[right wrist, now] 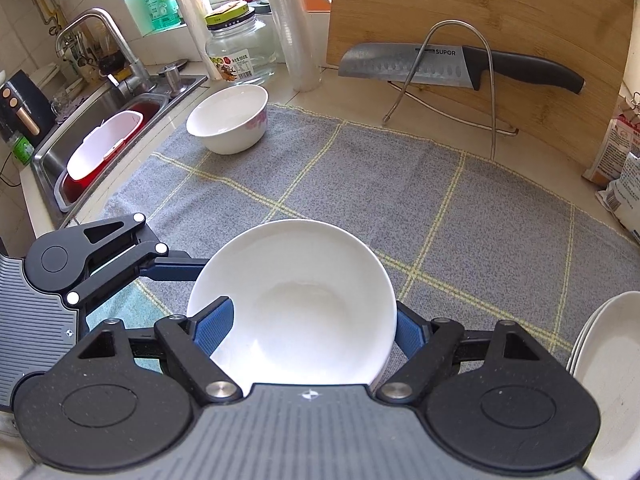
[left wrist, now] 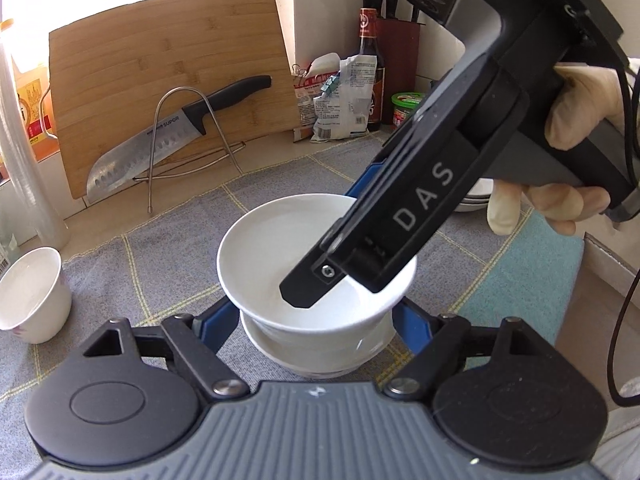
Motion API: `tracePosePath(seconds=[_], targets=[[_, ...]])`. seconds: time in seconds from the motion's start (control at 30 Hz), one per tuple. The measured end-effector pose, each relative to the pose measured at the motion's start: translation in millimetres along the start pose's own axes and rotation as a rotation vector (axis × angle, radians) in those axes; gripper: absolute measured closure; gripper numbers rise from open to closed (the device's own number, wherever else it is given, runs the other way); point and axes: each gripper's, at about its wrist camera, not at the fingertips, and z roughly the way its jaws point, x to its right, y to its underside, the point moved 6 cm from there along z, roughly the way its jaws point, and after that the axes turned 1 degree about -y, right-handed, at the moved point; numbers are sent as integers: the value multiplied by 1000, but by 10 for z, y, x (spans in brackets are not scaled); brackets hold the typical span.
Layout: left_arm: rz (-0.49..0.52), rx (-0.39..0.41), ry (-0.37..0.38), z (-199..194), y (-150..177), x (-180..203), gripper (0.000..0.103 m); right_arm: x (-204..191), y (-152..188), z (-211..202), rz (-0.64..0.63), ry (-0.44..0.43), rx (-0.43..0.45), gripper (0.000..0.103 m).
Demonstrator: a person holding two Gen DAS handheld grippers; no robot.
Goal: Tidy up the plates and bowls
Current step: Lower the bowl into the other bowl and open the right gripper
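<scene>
The left gripper (left wrist: 316, 320) is bracketing two nested white bowls: its spread blue fingers (left wrist: 218, 322) are sitting on either side of the lower bowl (left wrist: 316, 364), though contact is hard to confirm. The upper bowl (left wrist: 280, 248) is hiding the fingertips. The right gripper (right wrist: 308, 330) is pinching that upper bowl's rim (right wrist: 292, 300), one pad inside, one outside. Its body is partly blocking the stacked plates (right wrist: 612, 380), cut off by the frame edge. A floral bowl (right wrist: 228, 118) is resting well apart on the grey checked cloth (right wrist: 360, 184).

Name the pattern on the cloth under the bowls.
Grey cloth with thin yellow grid lines; the right wrist view shows it best.
</scene>
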Motion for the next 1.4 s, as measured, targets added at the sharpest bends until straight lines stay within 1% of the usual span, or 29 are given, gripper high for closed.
tracePosePath(seconds=[0.37,1.13,1.17,1.23,1.3,1.4], targets=[[12,-27,5,68,67,55,20,28,54,66,12,-3,-17,14],[6,-38,7,106,98,40,19,44,63,137,6,-1,-32,13],[3,-39,8,110,97,39,18,41,63,140,5,-4,-33,12],[-4,-42,7,128,97,26,13,41,66,147,6,-3,-33,8],[5,-34,-14,125,94,16,8,30,73,137,2,-8,-22,0],[22,-24,-21,90,95,19,7,3,68,91,-8,-2,2,0]])
